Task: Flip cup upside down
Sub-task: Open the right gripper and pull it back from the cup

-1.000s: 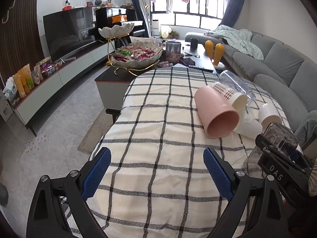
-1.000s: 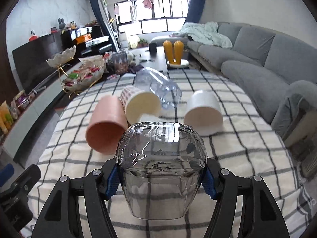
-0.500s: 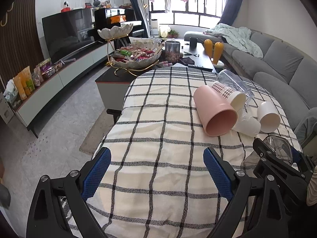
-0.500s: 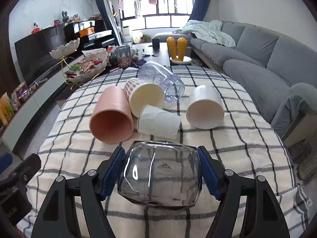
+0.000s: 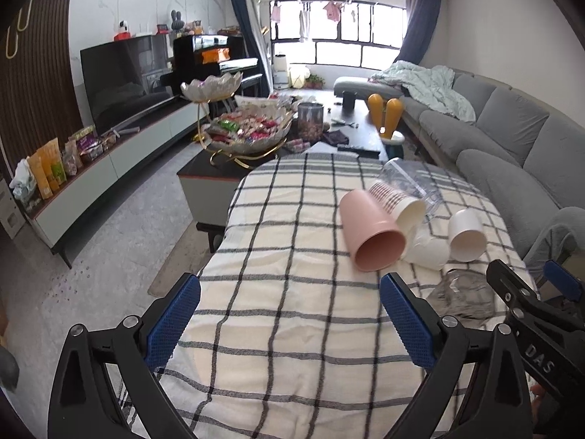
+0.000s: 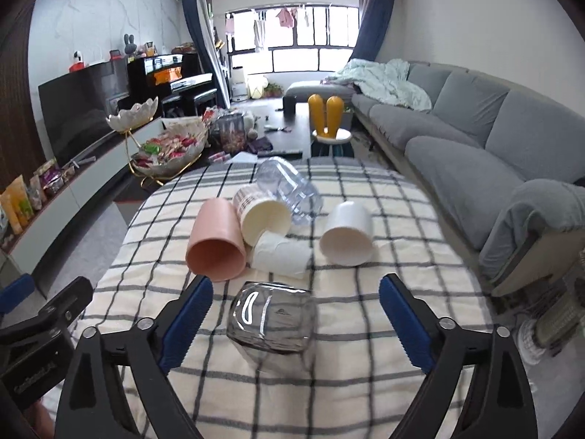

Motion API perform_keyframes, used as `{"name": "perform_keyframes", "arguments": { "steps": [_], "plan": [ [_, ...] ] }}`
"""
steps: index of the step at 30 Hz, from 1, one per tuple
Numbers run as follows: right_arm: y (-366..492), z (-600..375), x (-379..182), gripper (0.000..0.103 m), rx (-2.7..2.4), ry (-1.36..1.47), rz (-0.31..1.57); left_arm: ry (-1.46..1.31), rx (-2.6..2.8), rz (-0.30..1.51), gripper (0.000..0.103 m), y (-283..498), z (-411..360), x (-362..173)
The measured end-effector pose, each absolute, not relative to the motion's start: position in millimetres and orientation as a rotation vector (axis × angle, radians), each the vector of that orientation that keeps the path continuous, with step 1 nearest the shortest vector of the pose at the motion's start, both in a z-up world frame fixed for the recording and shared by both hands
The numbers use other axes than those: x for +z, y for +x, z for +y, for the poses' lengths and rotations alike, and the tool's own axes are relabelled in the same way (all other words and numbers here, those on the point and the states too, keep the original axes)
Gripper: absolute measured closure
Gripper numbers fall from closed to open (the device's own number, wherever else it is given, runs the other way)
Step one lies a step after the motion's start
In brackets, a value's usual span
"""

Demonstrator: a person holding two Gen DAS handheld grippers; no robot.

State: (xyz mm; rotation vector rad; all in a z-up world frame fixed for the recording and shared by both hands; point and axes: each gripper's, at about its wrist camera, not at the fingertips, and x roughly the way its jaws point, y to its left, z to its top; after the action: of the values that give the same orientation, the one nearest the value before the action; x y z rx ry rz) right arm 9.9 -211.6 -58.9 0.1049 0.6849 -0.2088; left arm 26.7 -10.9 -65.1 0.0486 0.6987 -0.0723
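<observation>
A smoky clear glass cup (image 6: 272, 323) stands upside down on the checked tablecloth (image 6: 365, 376), between the wide-open jaws of my right gripper (image 6: 295, 323), touching neither finger. It also shows in the left wrist view (image 5: 462, 298), beside the right gripper's black frame (image 5: 526, 307). My left gripper (image 5: 289, 320) is open and empty above the cloth's near left part. Behind the glass lie a pink cup (image 6: 217, 243), a cream patterned cup (image 6: 261, 214), a white paper cup (image 6: 281, 254), a white cup (image 6: 347, 236) and a clear cup (image 6: 289, 190), all on their sides.
A grey sofa (image 6: 475, 139) runs along the right. A coffee table with a snack bowl (image 6: 168, 152), a jar and a yellow stand (image 6: 325, 115) is beyond the cloth's far edge. A TV unit (image 5: 120, 84) stands at the left.
My right gripper lowered the glass cup to the cloth, opened and let go. The cup now stands free, base up. The left gripper stayed open and barely moved.
</observation>
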Motion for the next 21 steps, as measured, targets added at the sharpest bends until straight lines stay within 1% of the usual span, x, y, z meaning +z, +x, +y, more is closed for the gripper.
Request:
{"name": "perform_keyframes", "arguments": {
  "steps": [6,21],
  "plan": [
    [-9.3,-225.6,-42.1,0.004,-0.231,0.111,0.681,0.062,-0.115,0.666,0.000,13.8,-28.1,-46.4],
    [-32.6,-245.6,-26.8,0.003,-0.260,0.167,0.635,0.093,-0.138,0.639,0.000,-3.1,-43.4,-28.7]
  ]
}}
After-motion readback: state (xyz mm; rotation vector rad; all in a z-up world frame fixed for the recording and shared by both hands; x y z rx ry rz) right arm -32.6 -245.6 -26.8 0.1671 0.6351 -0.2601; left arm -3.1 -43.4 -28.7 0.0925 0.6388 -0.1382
